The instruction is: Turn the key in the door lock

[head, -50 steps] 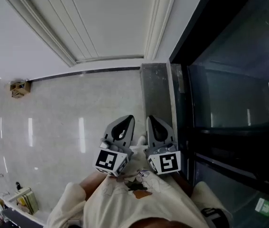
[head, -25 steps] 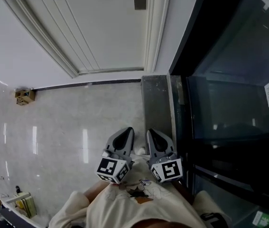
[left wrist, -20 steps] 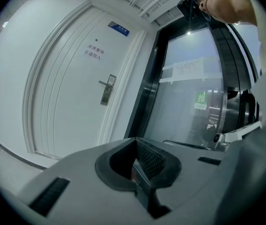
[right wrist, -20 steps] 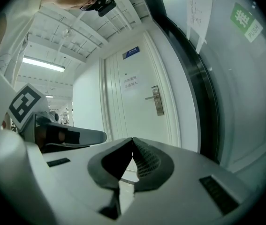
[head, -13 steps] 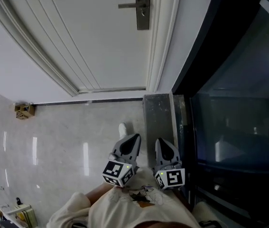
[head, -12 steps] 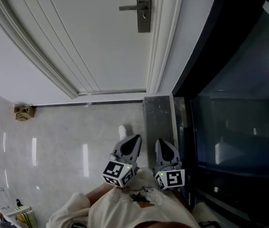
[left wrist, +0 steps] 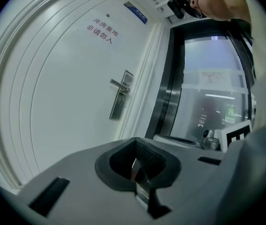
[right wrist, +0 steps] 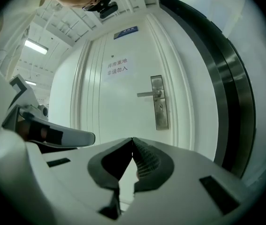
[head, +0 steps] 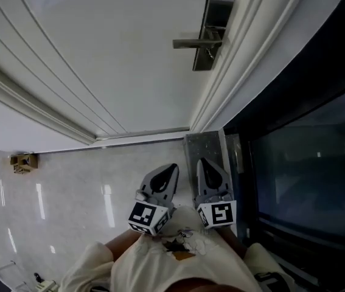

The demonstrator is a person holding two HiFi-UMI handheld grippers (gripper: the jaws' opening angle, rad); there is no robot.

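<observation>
A white door point(head: 117, 53) fills the top of the head view. It carries a metal lock plate point(head: 212, 32) with a lever handle point(head: 190, 42) pointing left. A small piece hangs at the keyhole point(head: 210, 53), too small to tell as a key. My left gripper point(head: 173, 166) and right gripper point(head: 201, 161) are held side by side low in front of me, well short of the door, both shut and empty. The lock plate point(left wrist: 119, 101) is ahead of the left gripper point(left wrist: 135, 138). Beyond the right gripper point(right wrist: 132, 138) the lock plate point(right wrist: 159, 102) is up and to the right.
A dark glass panel point(head: 306, 163) in a black frame stands right of the door. A grey stone sill point(head: 205, 148) lies at the door's foot. A small cardboard box point(head: 21, 161) sits by the wall at left on the glossy marble floor point(head: 69, 205).
Both grippers have come closer to the door, side by side and still shut. The lock plate and handle now look larger and lower in the head view.
</observation>
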